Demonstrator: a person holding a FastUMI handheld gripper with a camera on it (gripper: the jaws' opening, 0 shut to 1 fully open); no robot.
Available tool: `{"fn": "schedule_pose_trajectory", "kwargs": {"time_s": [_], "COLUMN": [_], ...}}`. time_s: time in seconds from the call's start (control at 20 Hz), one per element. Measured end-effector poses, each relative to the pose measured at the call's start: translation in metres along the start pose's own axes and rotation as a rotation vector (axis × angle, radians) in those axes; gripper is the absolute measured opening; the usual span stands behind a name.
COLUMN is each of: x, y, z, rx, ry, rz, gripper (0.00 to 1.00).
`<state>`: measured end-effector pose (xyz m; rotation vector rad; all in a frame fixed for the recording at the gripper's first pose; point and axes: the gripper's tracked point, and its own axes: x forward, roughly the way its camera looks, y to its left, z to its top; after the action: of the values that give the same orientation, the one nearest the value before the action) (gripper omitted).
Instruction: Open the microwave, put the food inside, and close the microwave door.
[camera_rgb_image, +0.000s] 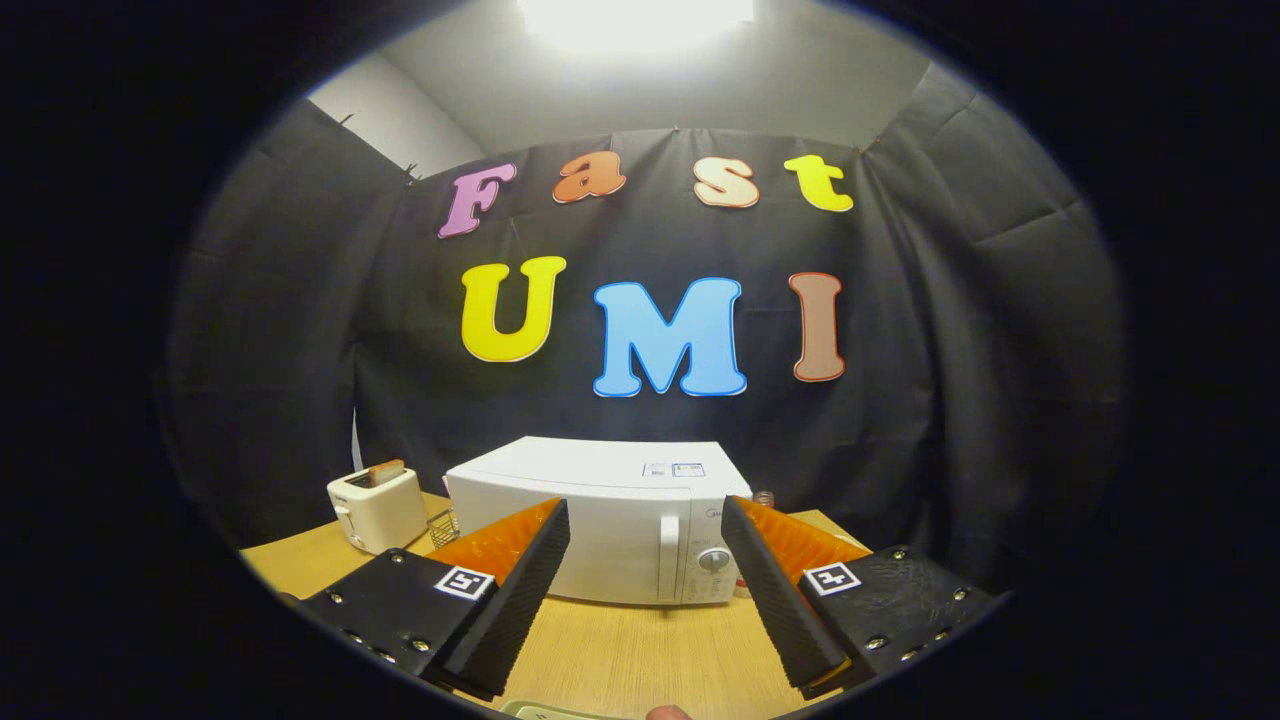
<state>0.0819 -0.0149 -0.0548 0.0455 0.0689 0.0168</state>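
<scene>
A white microwave stands on the wooden table, its door shut, with a vertical handle and a round dial at its right side. My gripper hangs in front of it, a short way back, fingers wide apart and nothing between them. The black ribbed pads frame the microwave's front. Below the fingers, the pale rim of a dish shows, with a bit of something brownish on it; what food it is I cannot tell.
A white toaster with toast in its slot stands to the left of the microwave. A small wire rack sits between them. A small jar peeks out behind the microwave's right corner. Black cloth walls close the booth behind.
</scene>
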Motion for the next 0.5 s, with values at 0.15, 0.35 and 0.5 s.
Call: {"fn": "schedule_pose_trajectory", "kwargs": {"time_s": [0.15, 0.35, 0.5], "x": [0.030, 0.070, 0.098], "y": [-0.002, -0.010, -0.017], "z": [-0.022, -0.049, -0.072], "rx": [0.014, 0.007, -0.010], "ry": [0.032, 0.070, 0.098], "rz": [0.009, 0.010, 0.005], "gripper": [0.97, 0.97, 0.97]}}
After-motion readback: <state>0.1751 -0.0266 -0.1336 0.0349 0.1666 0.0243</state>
